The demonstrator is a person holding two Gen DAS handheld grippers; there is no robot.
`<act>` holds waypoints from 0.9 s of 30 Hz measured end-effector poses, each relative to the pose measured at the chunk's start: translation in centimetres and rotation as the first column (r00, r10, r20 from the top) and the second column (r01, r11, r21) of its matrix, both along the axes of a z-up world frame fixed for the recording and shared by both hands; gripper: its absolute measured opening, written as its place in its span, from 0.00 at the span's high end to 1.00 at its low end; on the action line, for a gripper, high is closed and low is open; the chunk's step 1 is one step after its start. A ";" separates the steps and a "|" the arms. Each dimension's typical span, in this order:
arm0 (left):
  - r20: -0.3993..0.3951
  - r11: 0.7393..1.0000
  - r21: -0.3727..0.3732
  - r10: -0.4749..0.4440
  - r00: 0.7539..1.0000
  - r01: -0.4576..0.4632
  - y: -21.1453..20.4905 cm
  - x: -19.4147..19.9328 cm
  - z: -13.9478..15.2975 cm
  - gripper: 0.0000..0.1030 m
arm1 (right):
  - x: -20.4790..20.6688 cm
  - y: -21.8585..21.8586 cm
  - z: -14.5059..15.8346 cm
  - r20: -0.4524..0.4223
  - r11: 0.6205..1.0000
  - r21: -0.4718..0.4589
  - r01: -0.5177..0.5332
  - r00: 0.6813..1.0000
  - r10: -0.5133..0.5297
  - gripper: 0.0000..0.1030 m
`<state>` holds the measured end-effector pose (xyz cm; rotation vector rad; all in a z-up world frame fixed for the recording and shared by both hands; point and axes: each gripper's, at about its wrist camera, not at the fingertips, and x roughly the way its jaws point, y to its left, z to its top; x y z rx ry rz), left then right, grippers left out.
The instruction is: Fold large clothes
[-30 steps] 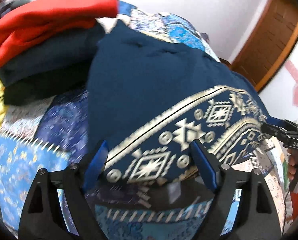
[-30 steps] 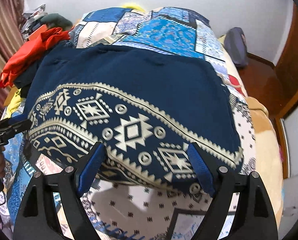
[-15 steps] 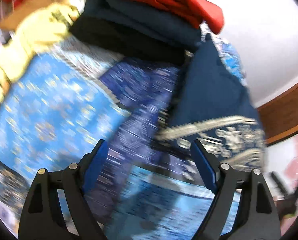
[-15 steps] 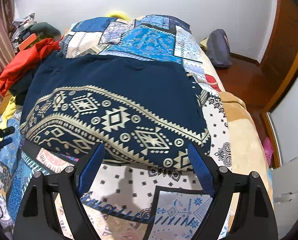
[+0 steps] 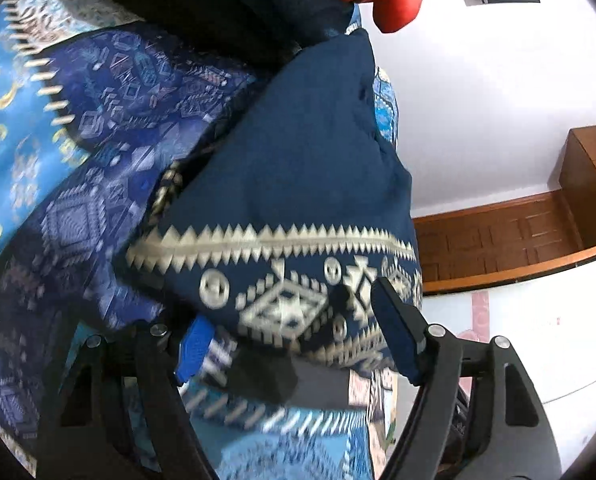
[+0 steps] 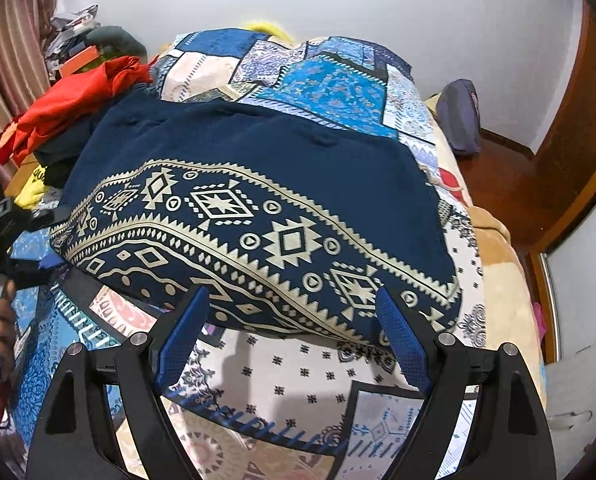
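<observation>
Now your left tool (image 5: 294, 344) is closing around the navy patterned garment's (image 6: 258, 200) corner to fold it, while your right tool (image 6: 294, 336) hovers wide, empty.

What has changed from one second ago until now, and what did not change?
The left gripper rolled and swung down to the patterned hem of the navy garment; its jaws are closing around the hem, not yet gripping. The right gripper stays open at the near hem. The garment lies unmoved.

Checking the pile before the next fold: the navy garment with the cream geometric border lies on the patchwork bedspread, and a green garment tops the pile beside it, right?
Not green: the garment topping the pile is red, as the right wrist view shows. The navy garment with the cream geometric border does lie on the patchwork bedspread.
</observation>
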<state>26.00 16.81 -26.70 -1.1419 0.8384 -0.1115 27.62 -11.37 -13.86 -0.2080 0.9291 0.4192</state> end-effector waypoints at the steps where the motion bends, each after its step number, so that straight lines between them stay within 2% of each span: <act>1: 0.009 1.000 -0.013 0.007 1.000 -0.007 0.0 0.4 0.1 0.28 | 0.2 0.3 -0.1 0.000 1.000 -0.004 -0.007 1.000 0.007 0.20; 3: 0.042 0.999 -0.048 0.013 0.999 -0.011 0.0 1.8 0.0 0.28 | 0.4 0.7 -0.3 0.006 1.000 -0.014 -0.012 1.000 0.012 0.20; 9: 0.101 0.998 -0.034 0.059 0.993 -0.055 0.0 5.3 0.7 0.29 | 1.9 1.6 -0.6 -0.008 1.000 0.007 -0.015 1.000 0.016 0.20; 10: 0.104 0.997 -0.035 0.075 0.992 -0.072 0.2 5.3 0.9 0.32 | 2.1 1.8 -0.6 -0.008 1.000 0.011 -0.018 1.000 0.018 0.20; 14: 0.084 0.993 -0.017 0.120 0.989 -0.119 0.4 7.0 0.7 0.54 | 2.6 2.1 -0.6 0.000 1.000 0.004 -0.013 1.000 0.013 0.20; 17: 0.048 0.987 0.044 0.155 0.987 -0.157 0.2 7.7 1.3 0.74 | 2.8 1.9 -0.4 -0.003 1.000 0.021 0.000 1.000 0.000 0.20; 20: 0.024 0.983 0.050 0.178 0.984 -0.179 -0.2 8.4 2.4 0.77 | 3.1 1.8 0.1 -0.009 0.999 0.039 0.005 1.000 -0.005 0.20; 23: 0.028 0.977 0.004 0.212 0.977 -0.212 -0.5 8.4 4.3 0.79 | 3.5 1.8 0.9 -0.002 0.999 0.040 0.006 1.000 -0.006 0.20; 25: 0.055 0.977 0.053 0.205 0.977 -0.208 -1.5 8.8 6.7 0.80 | 3.7 1.9 1.8 0.007 0.999 0.046 0.002 1.000 -0.002 0.20; 27: 0.094 0.962 0.181 0.191 0.977 -0.206 -3.0 9.5 9.8 0.82 | 3.9 1.9 2.6 0.017 0.998 0.058 -0.006 1.000 0.005 0.20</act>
